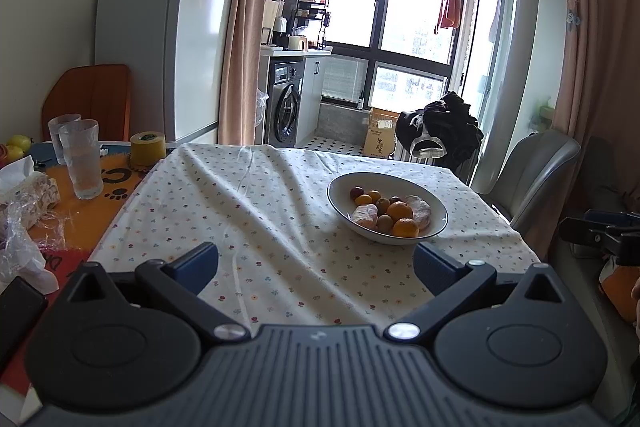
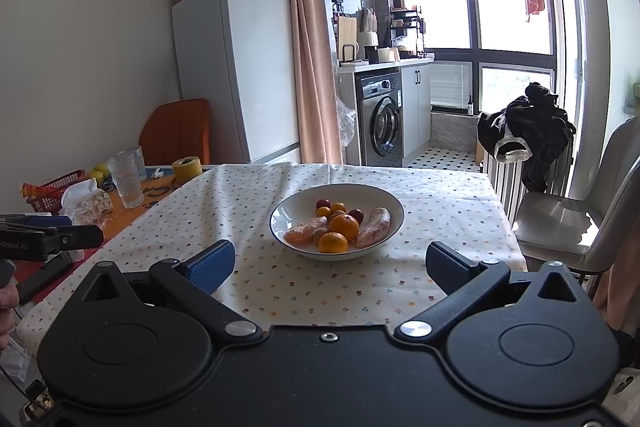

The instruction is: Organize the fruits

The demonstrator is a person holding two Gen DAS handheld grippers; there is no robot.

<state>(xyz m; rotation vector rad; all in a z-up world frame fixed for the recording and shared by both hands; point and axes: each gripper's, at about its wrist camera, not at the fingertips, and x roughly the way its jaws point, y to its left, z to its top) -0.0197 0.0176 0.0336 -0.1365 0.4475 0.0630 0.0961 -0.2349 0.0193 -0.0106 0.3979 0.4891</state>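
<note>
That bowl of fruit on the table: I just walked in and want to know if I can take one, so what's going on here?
A person holds two grippers, both open and empty, above the near edge of the floral tablecloth. The left gripper and right gripper point toward the white bowl, neither touching it. The oranges, peeled citrus pieces and small dark red fruits all lie inside the bowl.
</note>
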